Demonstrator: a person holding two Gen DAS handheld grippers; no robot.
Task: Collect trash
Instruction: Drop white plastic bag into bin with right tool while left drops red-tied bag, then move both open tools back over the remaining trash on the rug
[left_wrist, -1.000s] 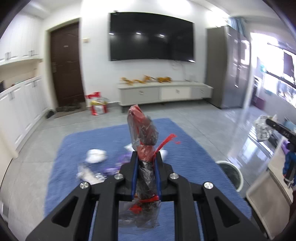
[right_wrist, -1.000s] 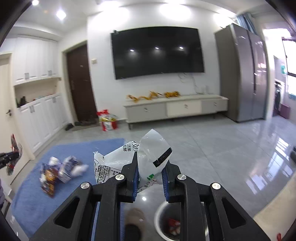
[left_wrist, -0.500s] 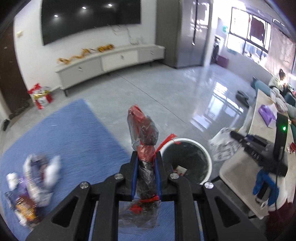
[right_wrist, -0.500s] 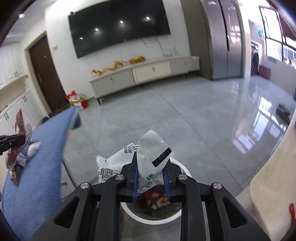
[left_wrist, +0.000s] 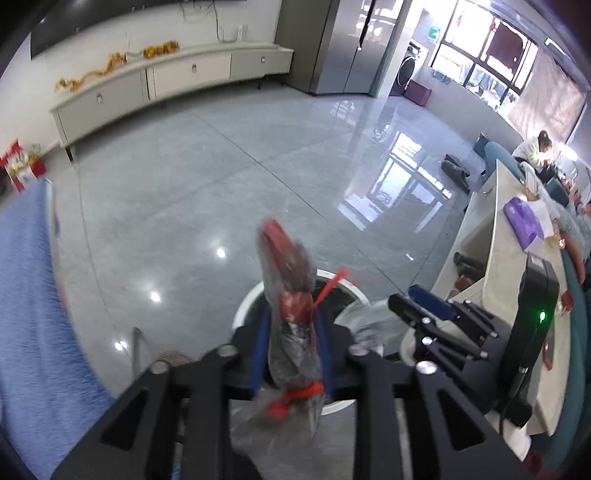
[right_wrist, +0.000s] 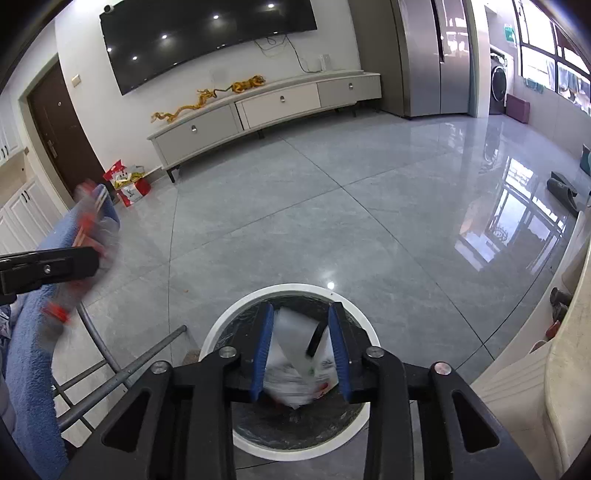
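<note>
My left gripper (left_wrist: 291, 325) is shut on a clear and red plastic wrapper (left_wrist: 290, 291), held above the near rim of the white round trash bin (left_wrist: 242, 308). My right gripper (right_wrist: 301, 325) is open right over the bin (right_wrist: 218, 328). A white printed wrapper (right_wrist: 295, 354), blurred, lies loose between the jaws over the bin's black liner. The right gripper also shows in the left wrist view (left_wrist: 417, 306). The left gripper with its wrapper shows at the left of the right wrist view (right_wrist: 88, 254).
A blue rug-covered surface (left_wrist: 26, 295) is on the left, with a metal frame (right_wrist: 122, 369) beside the bin. A beige counter (left_wrist: 517, 266) with a black device stands on the right. A TV cabinet (right_wrist: 266, 107) lines the far wall across grey tile floor.
My right gripper opened and let go of the white wrapper over the bin. My left gripper swung right with the red wrapper, from the rug to above the bin.
</note>
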